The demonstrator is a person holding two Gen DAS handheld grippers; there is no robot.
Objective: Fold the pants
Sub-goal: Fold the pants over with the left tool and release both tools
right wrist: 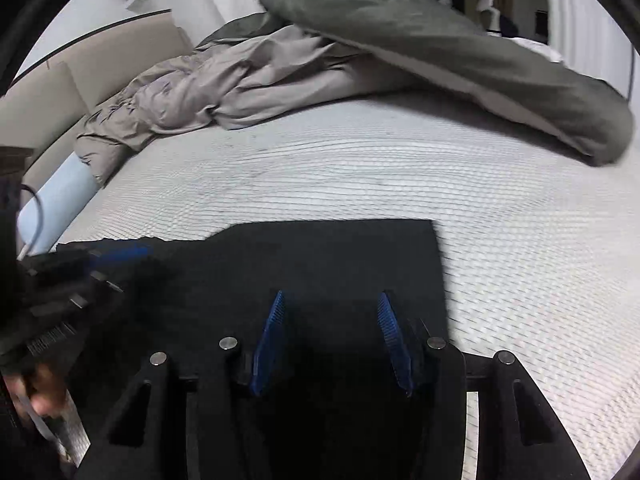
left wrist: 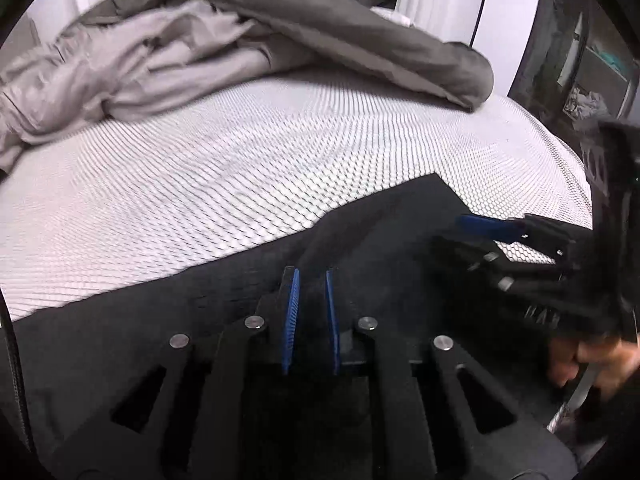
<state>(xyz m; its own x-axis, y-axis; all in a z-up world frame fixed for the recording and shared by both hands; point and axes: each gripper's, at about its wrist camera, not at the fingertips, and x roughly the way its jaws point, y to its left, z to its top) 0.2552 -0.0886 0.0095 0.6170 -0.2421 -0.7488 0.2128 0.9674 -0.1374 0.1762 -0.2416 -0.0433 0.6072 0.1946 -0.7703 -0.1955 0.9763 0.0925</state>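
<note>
Black pants (right wrist: 320,256) lie flat on the white mattress (right wrist: 400,168), filling the lower middle of both views. The left gripper (left wrist: 312,276) has its blue pads nearly together, pinching a raised ridge of the dark fabric. The right gripper (right wrist: 332,300) hovers over the pants, jaws apart, clamping nothing. A rumpled grey duvet (left wrist: 240,32) sits top of frame.

Near end of flat black fabric pants (right wrist: 320,256) hidden under right gripper (right wrist: 332,320), motion-blurred hand (left wrist: 588,364) cut off right of left gripper (left wrist: 312,280), rumpled grey-green duvet (left wrist: 360,28) running past frame top
</note>
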